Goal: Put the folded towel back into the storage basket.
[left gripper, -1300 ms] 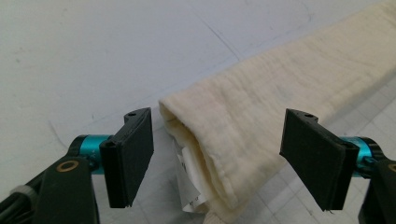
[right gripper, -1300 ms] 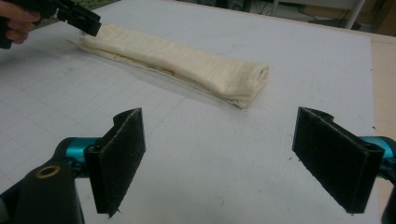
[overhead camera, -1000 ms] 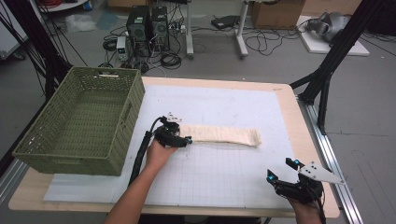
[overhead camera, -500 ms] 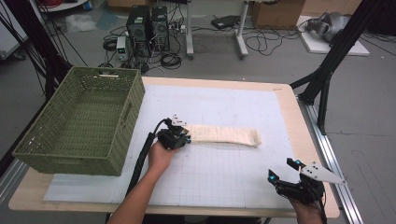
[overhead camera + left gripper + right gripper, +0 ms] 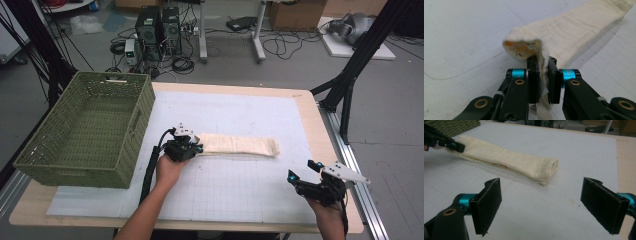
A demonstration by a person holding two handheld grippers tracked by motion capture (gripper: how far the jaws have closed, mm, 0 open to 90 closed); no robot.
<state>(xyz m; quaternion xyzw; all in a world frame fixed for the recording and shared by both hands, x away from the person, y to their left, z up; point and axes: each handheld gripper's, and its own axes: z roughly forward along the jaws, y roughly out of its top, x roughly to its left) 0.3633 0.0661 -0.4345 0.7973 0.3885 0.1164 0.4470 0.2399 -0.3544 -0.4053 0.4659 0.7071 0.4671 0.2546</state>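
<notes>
A workshop floor strewn with cables and computer towers lies behind a wooden table [image 5: 327, 150] covered by a white gridded mat [image 5: 235, 180]. On the mat, near the middle, lies a long folded cream cloth [image 5: 240, 145], stretched out sideways and flat except at its left end. That end is lifted and bunched in the left gripper [image 5: 192, 146], whose jaws have just been closing and now pinch the cloth's edge between their pads; the left gripper view shows the fabric squeezed in the narrow gap, with the fold gaping open just above.

The right gripper [image 5: 303, 170] hovers near the front right corner of the table, well apart from the cloth, its jaws spread wide with nothing between them.

To the left stands a green woven basket [image 5: 30, 165], nothing visible in it, its near wall just beside the left hand.

The step in hand looks like the first grasp. Next, the right gripper probably needs to reach the cloth's far end and clamp it, so that both can lift the cloth toward the basket without it sagging.
</notes>
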